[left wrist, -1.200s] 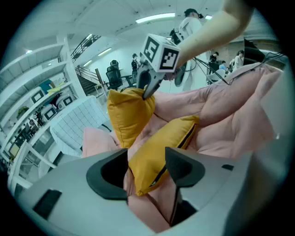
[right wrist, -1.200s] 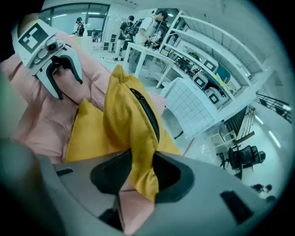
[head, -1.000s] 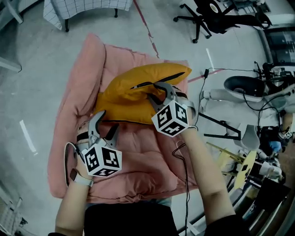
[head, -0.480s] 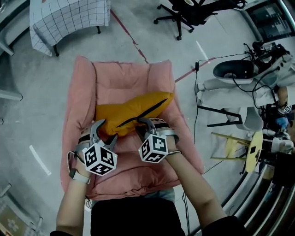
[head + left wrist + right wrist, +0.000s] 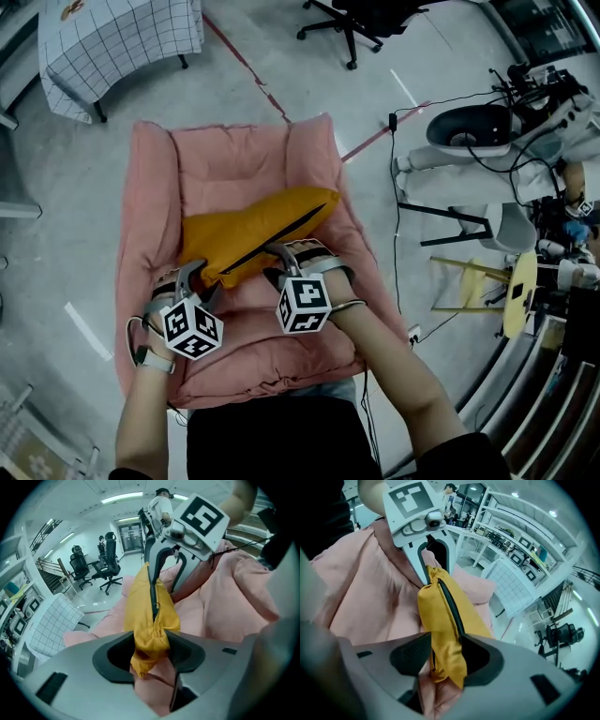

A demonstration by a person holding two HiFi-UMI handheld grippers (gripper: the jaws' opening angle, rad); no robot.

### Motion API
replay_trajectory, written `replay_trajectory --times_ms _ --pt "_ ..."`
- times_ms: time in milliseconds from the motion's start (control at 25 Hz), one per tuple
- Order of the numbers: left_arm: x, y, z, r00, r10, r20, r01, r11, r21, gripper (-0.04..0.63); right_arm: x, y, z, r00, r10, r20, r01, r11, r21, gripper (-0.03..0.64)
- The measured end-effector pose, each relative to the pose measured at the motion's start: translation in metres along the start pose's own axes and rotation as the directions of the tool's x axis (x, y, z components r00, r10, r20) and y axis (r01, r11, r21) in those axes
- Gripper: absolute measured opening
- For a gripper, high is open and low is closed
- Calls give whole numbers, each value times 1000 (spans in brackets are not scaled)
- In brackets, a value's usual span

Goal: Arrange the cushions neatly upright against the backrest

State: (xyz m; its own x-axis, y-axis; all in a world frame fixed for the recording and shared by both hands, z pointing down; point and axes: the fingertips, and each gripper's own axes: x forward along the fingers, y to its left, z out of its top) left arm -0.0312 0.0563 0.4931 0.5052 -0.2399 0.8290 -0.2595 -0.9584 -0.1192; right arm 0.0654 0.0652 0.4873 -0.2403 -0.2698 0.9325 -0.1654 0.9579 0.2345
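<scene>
A yellow cushion (image 5: 253, 230) with a black zipper lies slantwise across the seat of a pink padded sofa chair (image 5: 234, 155). My left gripper (image 5: 199, 279) is at the cushion's near left corner. Its jaws have just been closing, and the yellow fabric (image 5: 150, 620) is pinched between them. My right gripper (image 5: 277, 261) is on the zipper edge further right. Its jaws have just been opening, but the cushion's edge (image 5: 445, 620) still fills the gap between its pads. Each gripper view shows the other gripper on the same edge: the right gripper (image 5: 164, 562) and the left gripper (image 5: 433, 550).
The sofa chair stands on a grey floor. A table with a checked cloth (image 5: 112, 37) is at the far left and an office chair (image 5: 352, 19) is behind. To the right are a white machine (image 5: 469, 131), floor cables (image 5: 394, 216) and a yellow stool (image 5: 514, 291).
The right gripper drew the cushion down from a raised tilt until it lay across the seat. The left gripper, empty a second ago, now has the cushion's corner between its jaws.
</scene>
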Motion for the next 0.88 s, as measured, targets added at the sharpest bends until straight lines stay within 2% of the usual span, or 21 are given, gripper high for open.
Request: replay_trajectory --times_ms 120,280,520,680,880 --pt "1 -2 -1 1000 3 -21 -3 1000 3 198 -16 -18 -24 1000 13 -16 -14 1000 -22 237" --pt "3 -2 -1 999 7 -39 -7 1000 4 196 -29 -58 -78 995 -27 -93 21 998 -60 289" --pt "2 -6 0 997 20 -79 -20 1000 1 195 -15 -92 -149 979 -34 -203 6 991 -137 365" --pt "4 -9 -1 994 34 -103 -34 999 3 193 2 -94 -163 979 -11 -201 -23 986 -167 374" --pt "6 -10 -4 991 50 -126 -49 999 9 190 15 -89 -162 982 -35 -185 -2 981 -195 370"
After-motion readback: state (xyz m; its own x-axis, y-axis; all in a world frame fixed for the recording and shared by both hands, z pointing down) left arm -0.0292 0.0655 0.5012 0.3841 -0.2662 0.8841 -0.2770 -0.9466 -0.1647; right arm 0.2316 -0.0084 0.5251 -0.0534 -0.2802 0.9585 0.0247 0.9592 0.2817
